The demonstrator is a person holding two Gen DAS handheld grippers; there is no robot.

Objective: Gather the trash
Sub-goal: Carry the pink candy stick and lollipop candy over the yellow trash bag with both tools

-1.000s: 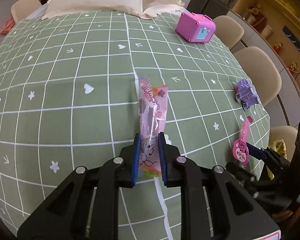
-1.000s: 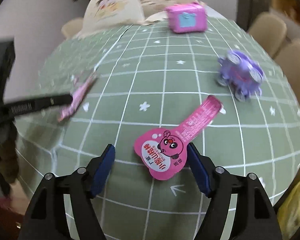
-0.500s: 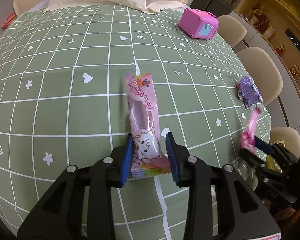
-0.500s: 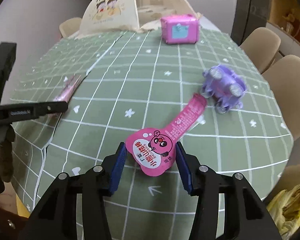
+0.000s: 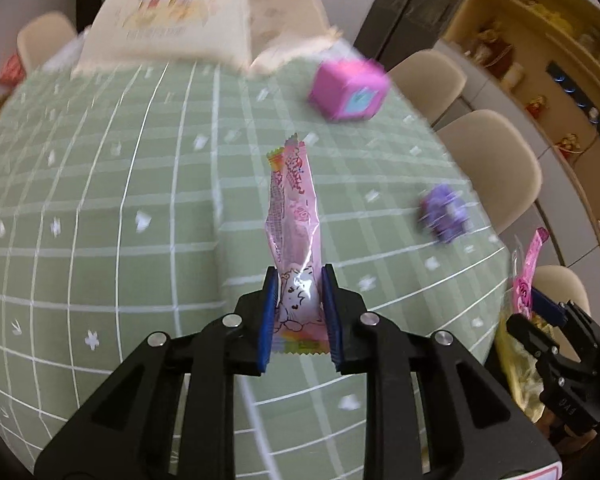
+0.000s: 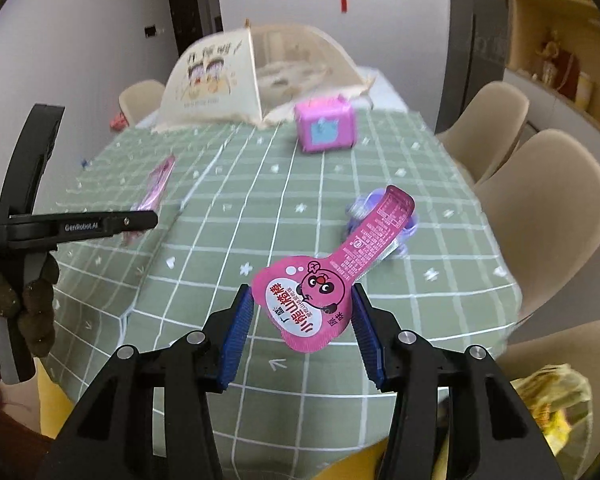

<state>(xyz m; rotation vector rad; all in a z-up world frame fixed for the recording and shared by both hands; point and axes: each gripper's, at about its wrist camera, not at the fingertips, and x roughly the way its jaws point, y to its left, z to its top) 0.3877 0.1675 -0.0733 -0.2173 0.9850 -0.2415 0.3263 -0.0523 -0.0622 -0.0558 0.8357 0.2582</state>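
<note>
Clear of the green grid-patterned tablecloth (image 5: 100, 208), the left gripper (image 5: 300, 312), jaws closing, pinches a long pale-pink plastic sweet wrapper (image 5: 294, 216) while the right gripper (image 6: 302, 328) clamps a magenta spoon-shaped foil snack packet (image 6: 320, 280), both apparently lifted for binning.
</note>
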